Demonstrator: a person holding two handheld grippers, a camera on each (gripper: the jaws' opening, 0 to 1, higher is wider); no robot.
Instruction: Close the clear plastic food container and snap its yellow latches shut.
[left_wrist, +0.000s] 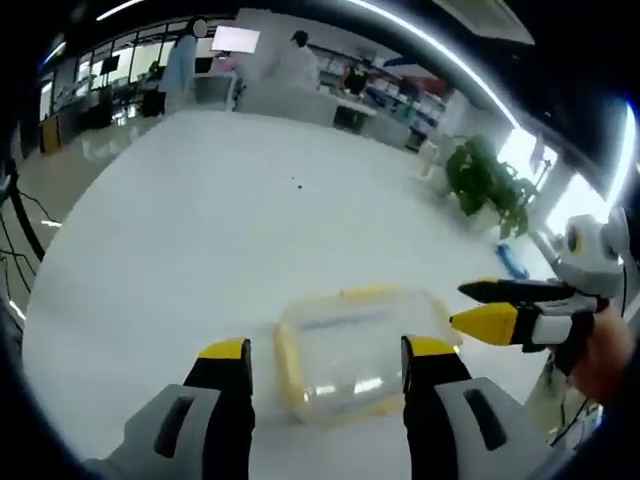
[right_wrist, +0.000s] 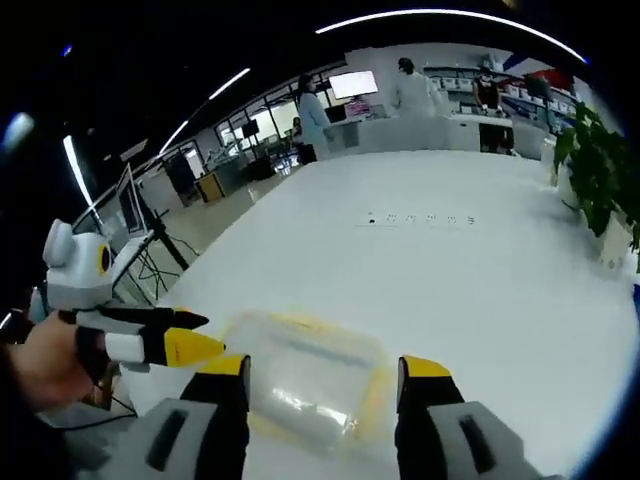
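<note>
Room: open lab hall with ceiling strip lights, benches and a lit screen at the back; two people in light coats stand there, too small and blurred to tell what they are doing.
Surface: broad white table (left_wrist: 250, 200), smooth and matte, its near edge cut off at the bottom of both views.
Plant: leafy green potted plant (left_wrist: 488, 182) beyond the table's far side; its pot is hard to make out.
Container: clear plastic food container (left_wrist: 355, 350), a rounded rectangle with soft corners, lying flat on the table between and just past the jaw tips; the lid looks to be on, with glare on top.
Latches: yellow latches (left_wrist: 287, 362) run as strips along the container's edges; whether they are snapped down cannot be told through the blur.
Left gripper (left_wrist: 328, 352): yellow-tipped black jaws spread wide, nothing between them.
Right gripper (right_wrist: 322, 368): jaws likewise apart, container just ahead; seen from the left gripper view its tips look close together beside the container's corner, held by a hand (left_wrist: 605, 355) partly cut off.
</note>
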